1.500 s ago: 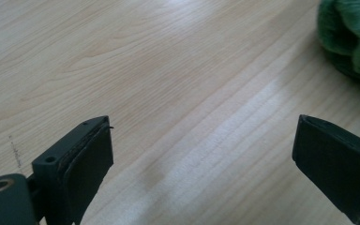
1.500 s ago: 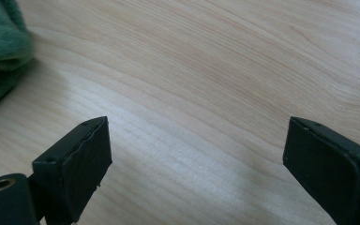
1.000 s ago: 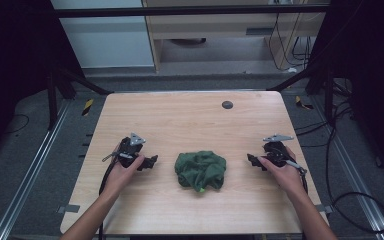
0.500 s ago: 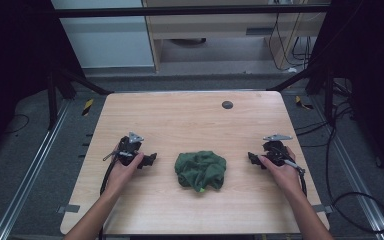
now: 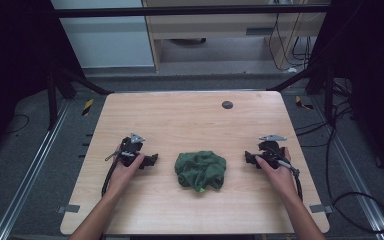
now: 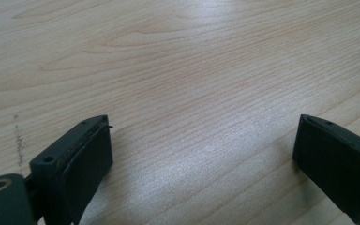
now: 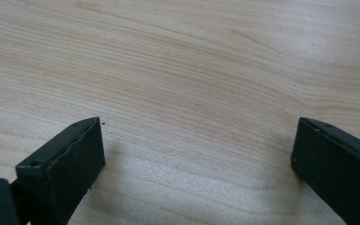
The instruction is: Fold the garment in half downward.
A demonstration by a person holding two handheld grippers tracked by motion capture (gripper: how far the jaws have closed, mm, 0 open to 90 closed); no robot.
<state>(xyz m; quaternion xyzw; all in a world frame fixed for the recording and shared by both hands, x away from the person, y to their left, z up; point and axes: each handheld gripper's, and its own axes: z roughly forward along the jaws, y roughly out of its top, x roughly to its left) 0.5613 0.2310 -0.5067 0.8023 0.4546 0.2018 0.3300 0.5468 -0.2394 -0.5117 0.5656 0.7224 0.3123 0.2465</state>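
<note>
A crumpled dark green cloth [image 5: 200, 170] lies on the wooden table [image 5: 190, 120], near its front middle. My left gripper [image 5: 154, 160] rests on the table to the cloth's left, held by a hand, jaws pointing toward the cloth. My right gripper [image 5: 248, 158] rests to the cloth's right, also pointing inward. Both stand apart from the cloth. In the left gripper view the left gripper [image 6: 201, 154] has its jaws wide apart over bare wood. The right gripper [image 7: 197, 154] in its own view is likewise open with nothing between the jaws.
A small dark round disc [image 5: 227, 104] sits on the table near its far edge. Cables [image 5: 109, 175] trail from both grippers toward the front edge. Dark frame legs and floor cables surround the table.
Nothing has visibly changed; both hands and the cloth stay where they were.
</note>
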